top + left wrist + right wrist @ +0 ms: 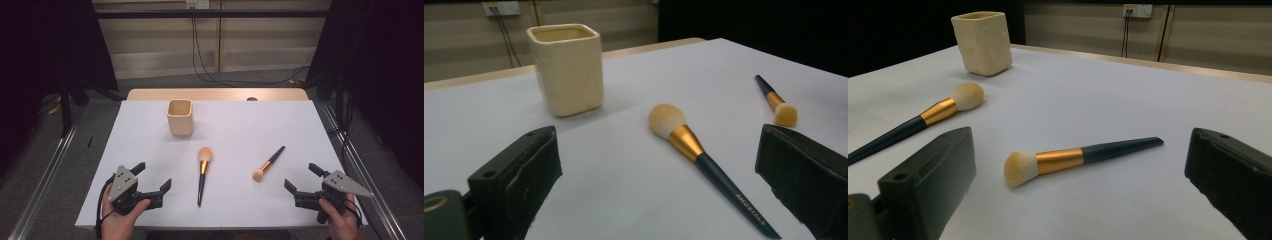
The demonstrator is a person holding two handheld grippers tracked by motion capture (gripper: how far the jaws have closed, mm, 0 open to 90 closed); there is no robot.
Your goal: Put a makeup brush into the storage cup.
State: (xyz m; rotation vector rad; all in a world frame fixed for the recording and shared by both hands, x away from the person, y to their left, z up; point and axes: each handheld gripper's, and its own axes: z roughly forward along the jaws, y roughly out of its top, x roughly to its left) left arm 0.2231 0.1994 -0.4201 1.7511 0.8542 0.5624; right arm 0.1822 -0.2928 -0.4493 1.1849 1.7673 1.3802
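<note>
Nearest the camera, the left hand-held gripper [153,181] and right hand-held gripper [301,179] sit at the table's [240,125] near edge, jaws apart, nothing held. Each faces a brush, prob. lined up for a pick. Large brush [202,174] lies near-centre, bristles far; small brush [267,164] lies to its right, angled, bristles near. Cream cup [180,117] stands far, mouth up, likely where they'll go.
</note>
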